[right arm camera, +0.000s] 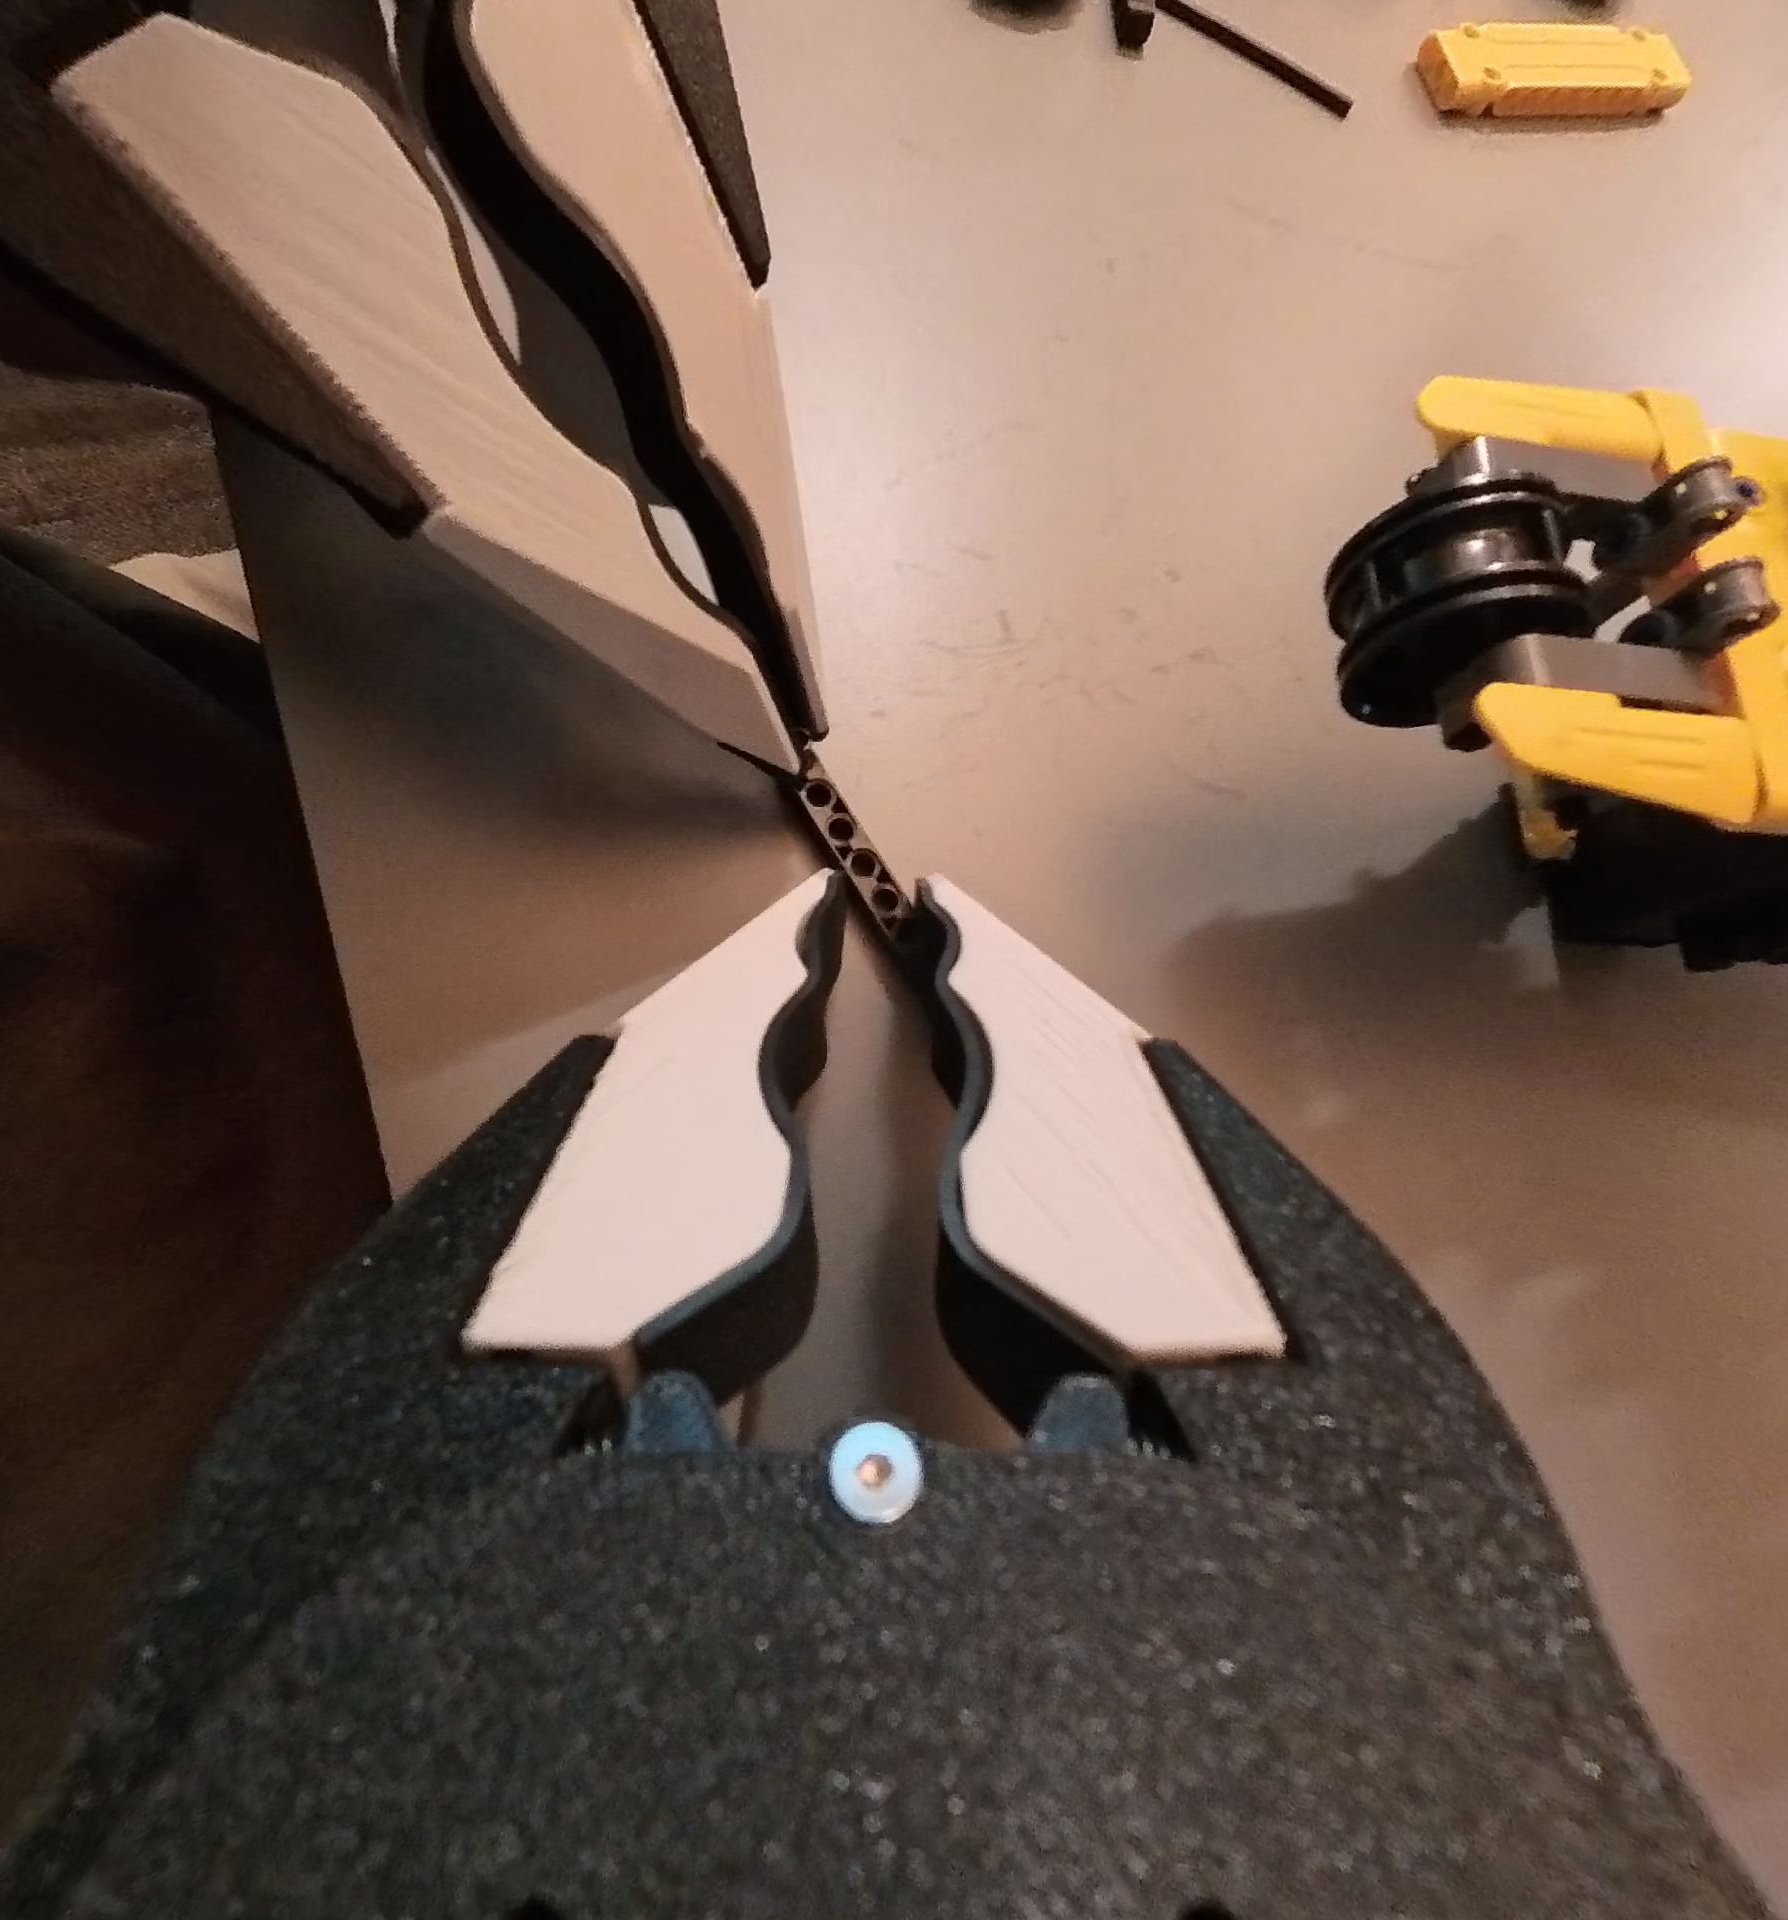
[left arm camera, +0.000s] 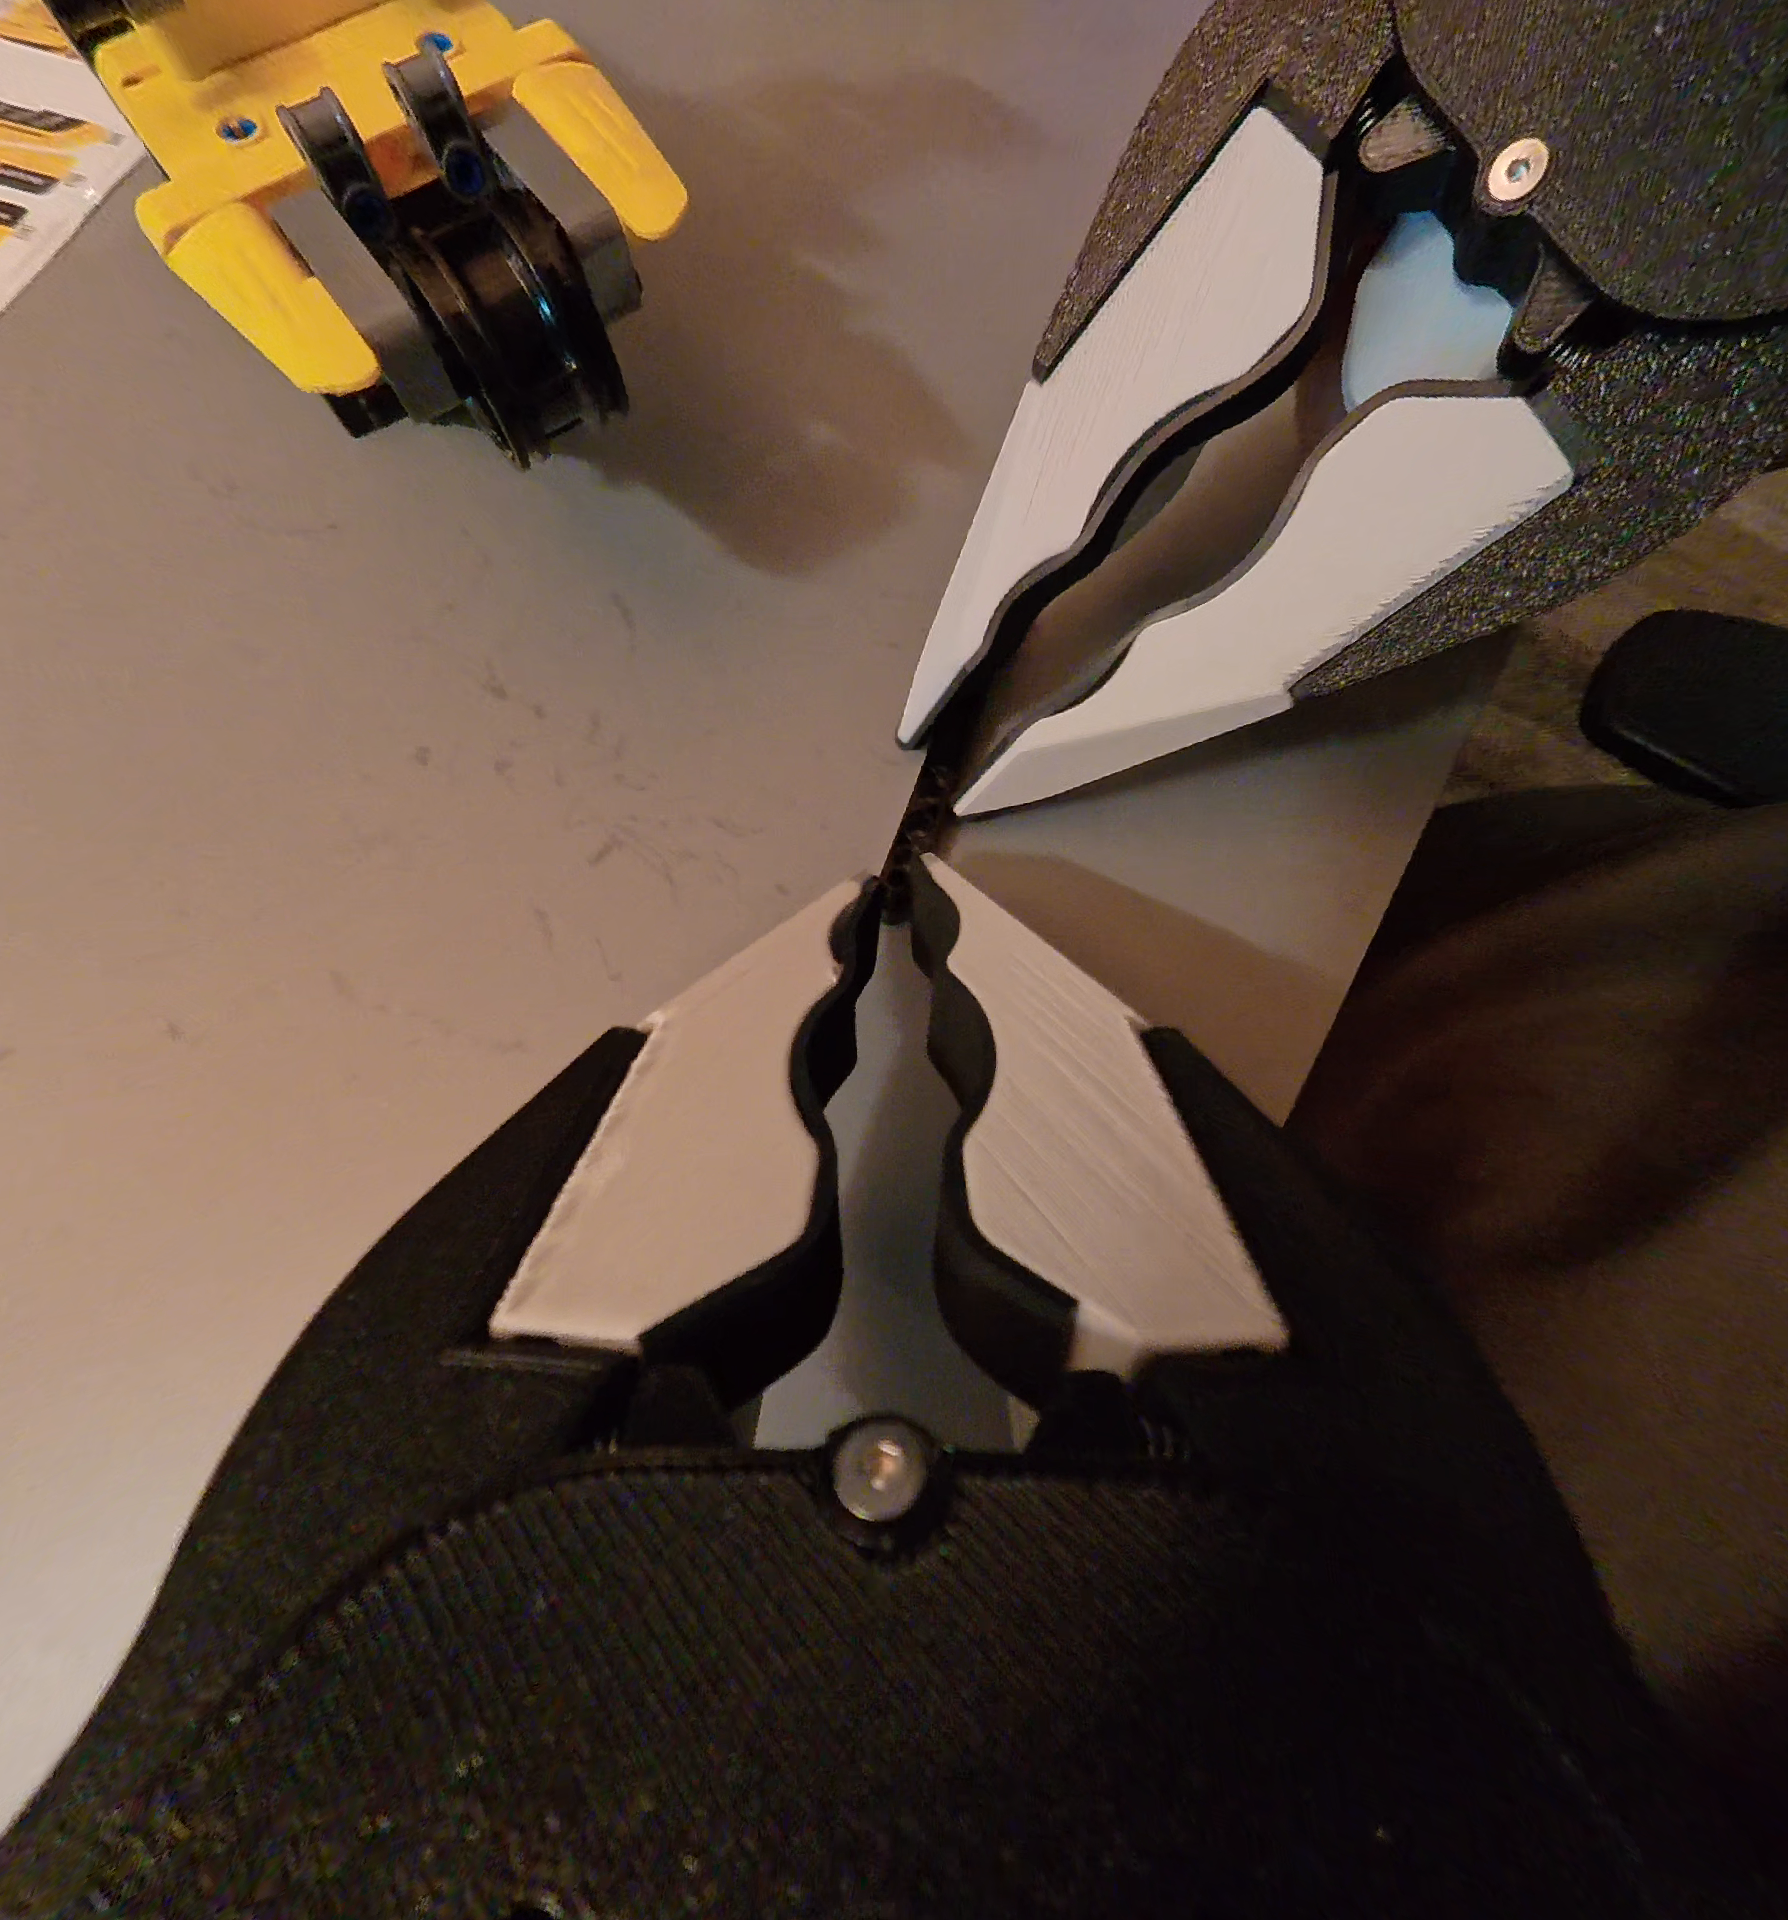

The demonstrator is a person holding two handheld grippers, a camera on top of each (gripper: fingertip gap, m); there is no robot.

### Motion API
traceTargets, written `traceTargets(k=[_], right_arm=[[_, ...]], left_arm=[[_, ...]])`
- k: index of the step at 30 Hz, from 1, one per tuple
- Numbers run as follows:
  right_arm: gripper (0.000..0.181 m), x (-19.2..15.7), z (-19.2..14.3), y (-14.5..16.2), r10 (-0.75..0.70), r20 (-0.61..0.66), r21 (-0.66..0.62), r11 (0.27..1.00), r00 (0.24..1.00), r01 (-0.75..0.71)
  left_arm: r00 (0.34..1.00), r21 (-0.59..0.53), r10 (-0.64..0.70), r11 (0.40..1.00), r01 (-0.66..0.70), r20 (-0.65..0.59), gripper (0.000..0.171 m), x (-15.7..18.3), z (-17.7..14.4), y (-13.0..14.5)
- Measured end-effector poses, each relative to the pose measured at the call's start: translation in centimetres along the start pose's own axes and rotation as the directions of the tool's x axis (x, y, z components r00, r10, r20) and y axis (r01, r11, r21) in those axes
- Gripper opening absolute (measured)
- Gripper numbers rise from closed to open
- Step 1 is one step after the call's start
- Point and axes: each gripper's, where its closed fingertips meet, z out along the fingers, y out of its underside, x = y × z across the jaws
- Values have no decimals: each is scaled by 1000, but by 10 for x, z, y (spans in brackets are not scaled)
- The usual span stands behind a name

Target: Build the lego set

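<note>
A thin black beam with a row of round holes [right arm camera: 848, 836] hangs above the grey table, held at both ends. My left gripper [left arm camera: 895, 894] is shut on one end of the beam [left arm camera: 916, 826]. My right gripper [right arm camera: 874, 904] is shut on the other end. The right gripper also shows in the left wrist view [left arm camera: 947, 774], coming in from the upper right, tip to tip with the left. The left gripper shows in the right wrist view [right arm camera: 802, 727], coming in from the upper left. A yellow and black brick-built model with black wheels [left arm camera: 433, 239] stands farther back on the table.
The model also shows at the right in the right wrist view [right arm camera: 1617, 665]. A yellow block [right arm camera: 1550, 68] and a thin black rod [right arm camera: 1254, 57] lie at the far edge. A printed booklet [left arm camera: 7, 177] lies at the far left. The table edge [left arm camera: 1389, 935] runs close beside the grippers, with a dark chair [left arm camera: 1721, 707] beyond. Less than 4 cm separates the two grippers' tips. Both grippers' tips are roughly 25 cm from the thin black rod [right arm camera: 1254, 57].
</note>
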Motion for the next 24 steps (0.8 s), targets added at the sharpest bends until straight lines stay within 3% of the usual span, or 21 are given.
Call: traceTargets(k=[6, 16, 24], right_arm=[[9, -3, 0, -1, 15, 28, 0, 1000, 999, -15], [8, -3, 1, -1, 19, 47, 0, 1000, 999, -19], [8, -5, 0, 0, -19, 98, -7, 1000, 995, 19]], left_arm=[[999, -14, 18, 1000, -17, 45, 9, -2, 1, 2], [996, -10, 10, 1000, -9, 86, 0, -7, 2, 1], [990, -14, 127, 992, -126, 57, 0, -4, 2, 1]])
